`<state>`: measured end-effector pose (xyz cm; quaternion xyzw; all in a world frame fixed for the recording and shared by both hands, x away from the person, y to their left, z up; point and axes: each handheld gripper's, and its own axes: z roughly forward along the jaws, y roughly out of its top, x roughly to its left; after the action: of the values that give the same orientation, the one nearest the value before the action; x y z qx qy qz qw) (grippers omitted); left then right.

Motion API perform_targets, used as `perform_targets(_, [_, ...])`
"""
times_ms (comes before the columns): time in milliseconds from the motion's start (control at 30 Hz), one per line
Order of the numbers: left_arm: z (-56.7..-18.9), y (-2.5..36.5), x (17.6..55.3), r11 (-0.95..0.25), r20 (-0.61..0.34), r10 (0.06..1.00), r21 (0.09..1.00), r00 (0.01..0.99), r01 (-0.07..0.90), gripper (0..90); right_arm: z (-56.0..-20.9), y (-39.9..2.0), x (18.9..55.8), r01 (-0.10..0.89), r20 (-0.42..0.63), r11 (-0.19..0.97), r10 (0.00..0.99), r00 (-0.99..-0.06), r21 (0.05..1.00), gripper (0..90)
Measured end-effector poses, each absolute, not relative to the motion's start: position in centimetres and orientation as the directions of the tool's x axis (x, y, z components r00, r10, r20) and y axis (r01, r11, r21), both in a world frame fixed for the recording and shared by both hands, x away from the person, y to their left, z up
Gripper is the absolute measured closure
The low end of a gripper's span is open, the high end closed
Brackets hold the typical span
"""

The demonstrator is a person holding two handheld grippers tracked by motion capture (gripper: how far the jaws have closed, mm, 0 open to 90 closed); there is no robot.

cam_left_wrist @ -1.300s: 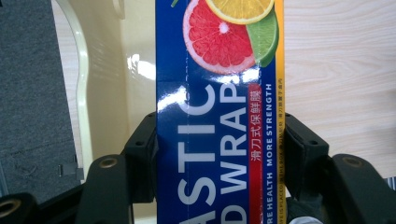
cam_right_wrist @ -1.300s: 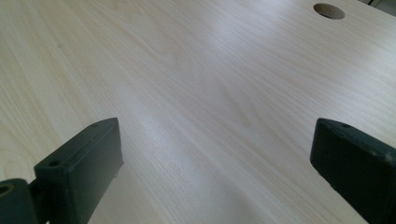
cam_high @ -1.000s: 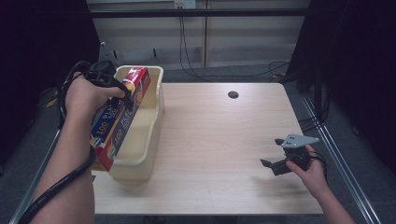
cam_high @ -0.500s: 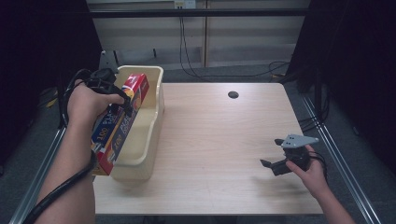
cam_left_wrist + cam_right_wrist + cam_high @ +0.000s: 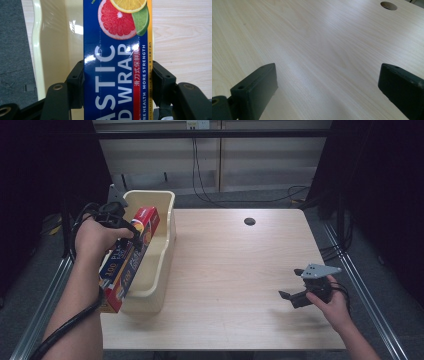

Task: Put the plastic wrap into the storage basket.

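Note:
A long blue and red plastic wrap box (image 5: 127, 267) hangs tilted over the left wall of a cream plastic bin (image 5: 169, 232), its near end lower and past the bin's near corner. My left gripper (image 5: 131, 231) is shut on the box near its upper end. In the left gripper view both black jaws press the sides of the box (image 5: 117, 62), with the bin's inside (image 5: 56, 45) behind it. At the table's near right, my right gripper (image 5: 294, 297) hovers low and open; its jaws stand wide apart over bare wood (image 5: 327, 75).
The light wooden table (image 5: 240, 270) has a round cable hole (image 5: 249, 221) at the far middle, also seen from the right gripper as the hole (image 5: 388, 5). The bin stands along the table's left edge. Metal rails run beside both sides of the table.
The left hand has drawn the box slightly toward the near side and lower along the bin's left wall. The right gripper has stayed where it was.

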<state>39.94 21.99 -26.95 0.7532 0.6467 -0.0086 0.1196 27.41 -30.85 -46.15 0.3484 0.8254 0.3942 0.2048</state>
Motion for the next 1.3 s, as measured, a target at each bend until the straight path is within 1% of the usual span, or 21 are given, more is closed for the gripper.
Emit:
perform_targets(133, [-27.5, 22.0, 39.9, -0.121, -0.181, 0.972, 0.158, 0.149, 0.980, 40.8, -46.2, -30.8, 27.4, 0.414, -0.062, 0.449, 0.734, -0.676, 0.792, 2.2])
perform_targets(600, [-29.0, 21.9, 40.3, -0.136, -0.170, 0.972, 0.141, 0.159, 0.981, 40.7, -46.2, -30.7, 27.4, 0.410, -0.070, 0.456, 0.732, -0.678, 0.790, 2.2])
perform_targets(800, [-29.6, 21.8, 40.3, -0.128, -0.180, 0.972, 0.126, 0.150, 0.984, 40.7, -46.3, -30.7, 27.4, 0.411, -0.072, 0.458, 0.732, -0.677, 0.789, 2.2])
perform_targets(967, [-30.0, 21.8, 40.4, -0.128, -0.169, 0.974, 0.126, 0.149, 0.984, 40.6, -46.3, -30.6, 27.4, 0.412, -0.073, 0.462, 0.730, -0.680, 0.785, 2.2])
perform_targets(1300, [-30.6, 21.7, 40.5, -0.132, -0.181, 0.972, 0.112, 0.150, 0.985, 40.6, -46.4, -30.6, 27.4, 0.410, -0.070, 0.467, 0.722, -0.688, 0.784, 2.2])
